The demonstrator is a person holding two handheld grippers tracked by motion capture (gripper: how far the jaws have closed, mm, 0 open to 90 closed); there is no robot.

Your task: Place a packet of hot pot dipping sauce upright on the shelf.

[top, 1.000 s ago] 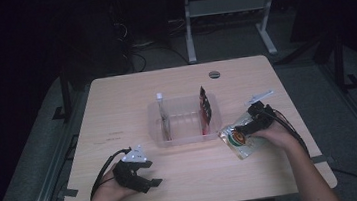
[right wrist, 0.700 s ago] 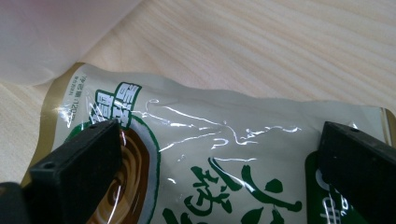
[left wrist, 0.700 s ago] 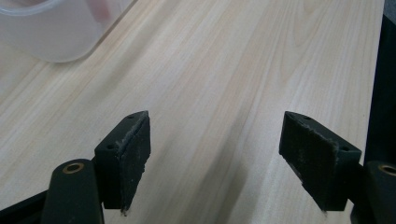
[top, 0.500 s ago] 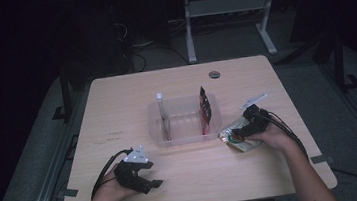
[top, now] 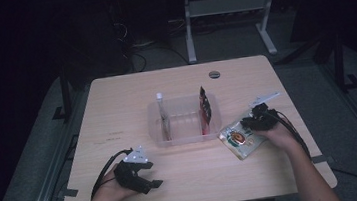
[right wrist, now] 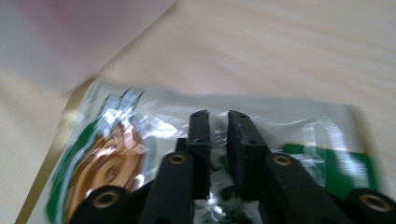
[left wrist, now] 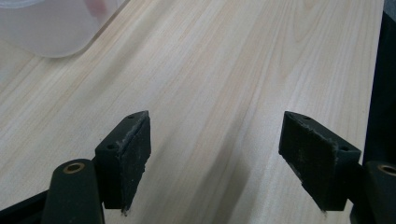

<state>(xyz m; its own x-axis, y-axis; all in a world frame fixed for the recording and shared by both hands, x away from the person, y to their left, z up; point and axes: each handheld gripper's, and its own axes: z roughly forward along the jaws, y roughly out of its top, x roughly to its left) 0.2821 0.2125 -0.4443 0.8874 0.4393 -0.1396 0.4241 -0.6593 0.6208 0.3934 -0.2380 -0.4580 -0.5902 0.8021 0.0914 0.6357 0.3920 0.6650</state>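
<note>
Right tool [top: 247,123]: sits at the right side of the desk [top: 116,102], jaws nearly together and pinching a fold of the snack packet [top: 238,138]. In the right gripper view the packet [right wrist: 116,154] lies flat on the wood under the right tool [right wrist: 218,128], its clear film bunched between the pads. The jaws have just been closing; a second ago they stood wide over the packet, now they clamp it.

Snack packet: on the desk, just right of the clear plastic bin [top: 183,137], near its front right corner, shifted slightly towards the bin since the earlier frame.

Clear plastic bin: mid-desk, holding an upright white tube [top: 162,117] at its left end and a dark red packet [top: 204,109] at its right end; unchanged.

Left tool [top: 142,177]: at the front left of the desk, jaws wide apart and holding nothing; position unchanged. In the left gripper view, bare wood lies between its jaws [left wrist: 215,163].
</note>
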